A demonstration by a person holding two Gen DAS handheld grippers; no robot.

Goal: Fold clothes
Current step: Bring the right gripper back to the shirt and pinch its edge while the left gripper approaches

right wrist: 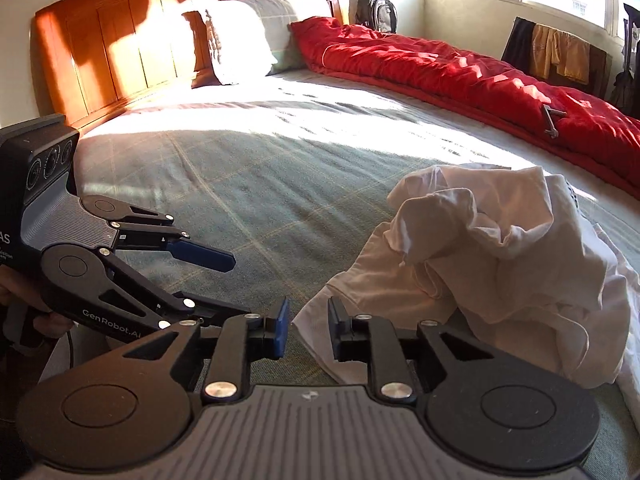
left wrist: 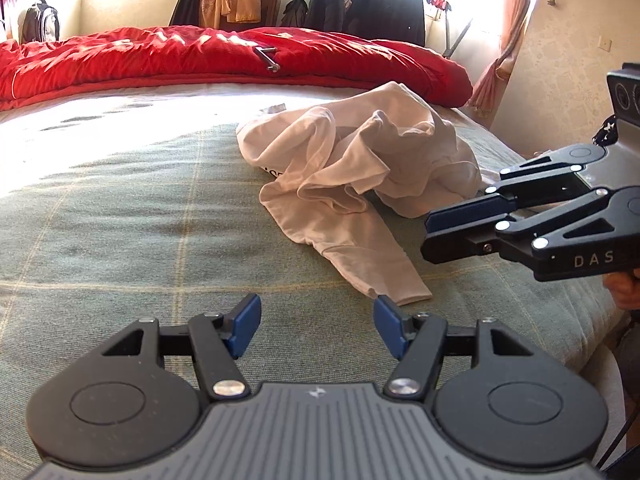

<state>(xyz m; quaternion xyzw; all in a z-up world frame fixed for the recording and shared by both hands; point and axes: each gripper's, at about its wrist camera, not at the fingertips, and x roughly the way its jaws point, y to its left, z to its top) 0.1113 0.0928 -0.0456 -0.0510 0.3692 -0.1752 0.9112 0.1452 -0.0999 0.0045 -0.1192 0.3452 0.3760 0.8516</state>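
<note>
A crumpled white long-sleeved garment point(left wrist: 360, 160) lies on the green checked bedspread point(left wrist: 140, 220), one sleeve stretched toward me with its cuff point(left wrist: 404, 292) just past my left gripper's right fingertip. My left gripper point(left wrist: 316, 322) hovers low over the bedspread, open and empty; it also shows in the right wrist view point(right wrist: 224, 284). My right gripper point(right wrist: 308, 328) is open with a narrow gap, and the garment's point(right wrist: 500, 264) nearest edge lies just beyond its tips. In the left wrist view the right gripper point(left wrist: 430, 232) comes in from the right beside the heap.
A red duvet point(left wrist: 200, 56) with a small metal object point(left wrist: 269, 58) on it runs along the bed's far side. A pillow point(right wrist: 244, 36) leans on the wooden headboard point(right wrist: 120, 40). A backpack point(right wrist: 376, 10), hung clothes point(left wrist: 360, 4) and a curtain point(left wrist: 496, 68) stand beyond the bed.
</note>
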